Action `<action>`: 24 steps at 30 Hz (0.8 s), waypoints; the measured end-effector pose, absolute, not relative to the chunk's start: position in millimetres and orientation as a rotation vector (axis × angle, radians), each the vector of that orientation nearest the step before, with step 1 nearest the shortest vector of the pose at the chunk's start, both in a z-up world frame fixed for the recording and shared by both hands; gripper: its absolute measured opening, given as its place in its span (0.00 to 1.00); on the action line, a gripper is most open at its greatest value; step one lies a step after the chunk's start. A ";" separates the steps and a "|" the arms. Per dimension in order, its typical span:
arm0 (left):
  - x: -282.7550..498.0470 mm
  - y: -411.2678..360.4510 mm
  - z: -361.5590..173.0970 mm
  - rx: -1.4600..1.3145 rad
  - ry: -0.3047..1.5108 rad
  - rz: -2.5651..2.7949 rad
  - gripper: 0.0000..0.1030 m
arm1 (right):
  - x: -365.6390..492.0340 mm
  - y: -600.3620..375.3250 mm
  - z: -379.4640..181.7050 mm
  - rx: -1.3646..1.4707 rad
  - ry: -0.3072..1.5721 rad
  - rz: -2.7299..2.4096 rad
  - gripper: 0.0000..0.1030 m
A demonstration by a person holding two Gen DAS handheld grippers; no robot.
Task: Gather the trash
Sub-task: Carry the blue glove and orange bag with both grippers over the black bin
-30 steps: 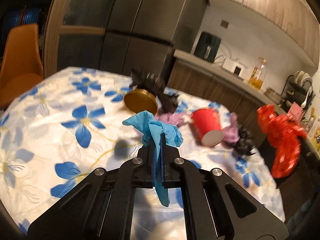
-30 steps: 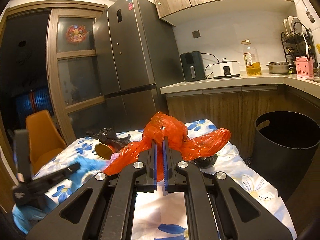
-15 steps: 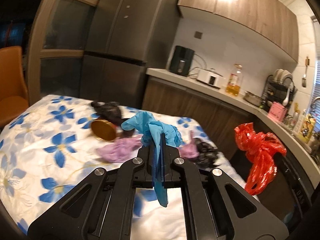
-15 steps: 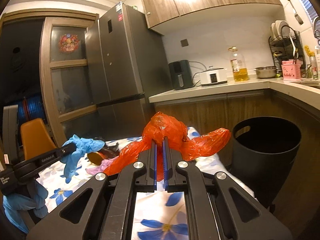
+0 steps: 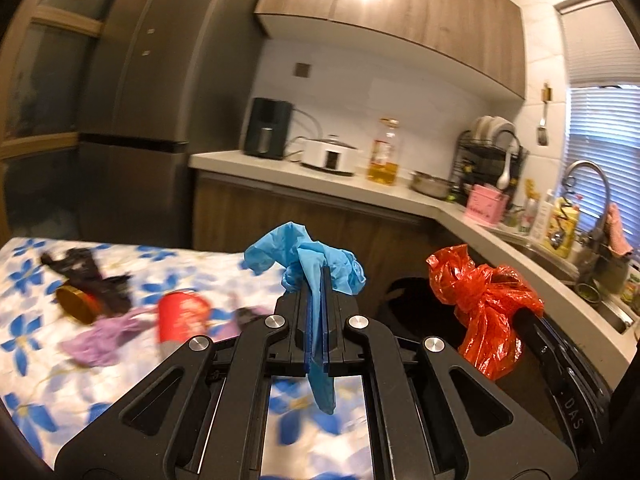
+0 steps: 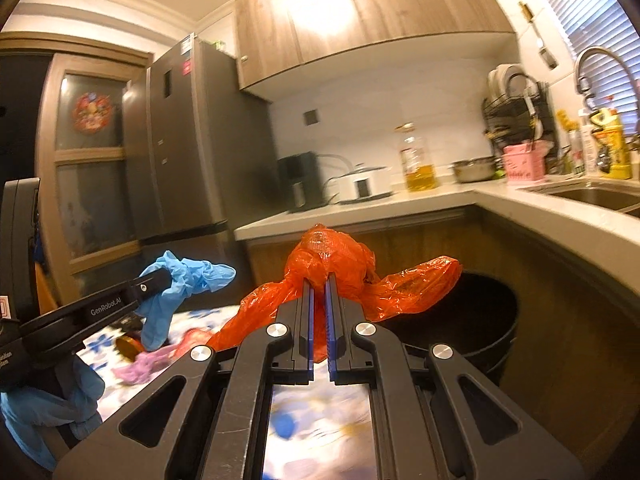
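My left gripper (image 5: 317, 276) is shut on a crumpled blue glove (image 5: 308, 258), which hangs down between the jaws. My right gripper (image 6: 319, 280) is shut on an orange-red plastic bag (image 6: 332, 254). Both are held above the far end of the flowered table (image 5: 36, 360), facing a black trash bin (image 6: 480, 320) on the floor beside it. In the left wrist view the orange-red plastic bag (image 5: 480, 292) and right gripper show at the right, over the trash bin (image 5: 412, 300). The left gripper (image 6: 160, 280) with the blue glove (image 6: 188, 276) appears at the left of the right wrist view.
On the table lie a red cup (image 5: 182, 314), a purple bag (image 5: 102, 340), a gold lid (image 5: 74, 304) and black plastic (image 5: 88, 272). A wooden counter (image 5: 320, 184) with appliances, an oil bottle (image 5: 384, 152) and a sink (image 6: 600, 196) wraps around behind the bin. A fridge (image 5: 160, 80) stands at the left.
Both grippers have swung right and risen, away from the table's middle toward the bin. The trash on the table has slid to the left of the left wrist view. Both grips are unchanged.
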State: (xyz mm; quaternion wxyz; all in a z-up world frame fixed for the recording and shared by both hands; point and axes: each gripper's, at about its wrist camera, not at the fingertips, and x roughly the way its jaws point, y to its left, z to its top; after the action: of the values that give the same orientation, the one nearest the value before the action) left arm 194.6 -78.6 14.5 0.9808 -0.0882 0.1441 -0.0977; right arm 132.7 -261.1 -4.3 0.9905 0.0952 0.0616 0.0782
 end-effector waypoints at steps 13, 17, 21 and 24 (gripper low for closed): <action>239.0 -175.5 21.9 -0.130 0.263 -0.353 0.02 | 156.0 -324.0 8.5 0.212 0.078 0.034 0.05; 249.9 -189.6 17.0 -0.129 0.279 -0.368 0.02 | 163.7 -334.6 10.7 0.214 0.079 0.022 0.05; 258.5 -199.3 13.3 -0.124 0.294 -0.375 0.02 | 172.5 -344.1 10.6 0.222 0.085 0.014 0.05; 263.8 -205.1 10.3 -0.117 0.304 -0.378 0.02 | 178.1 -349.0 9.8 0.226 0.093 0.009 0.05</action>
State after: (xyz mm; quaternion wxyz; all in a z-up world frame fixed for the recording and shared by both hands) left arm 263.8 -205.1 10.3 0.9690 -0.0577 0.1506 -0.1872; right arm 178.1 -349.0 9.8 0.9925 0.1127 0.0462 0.0047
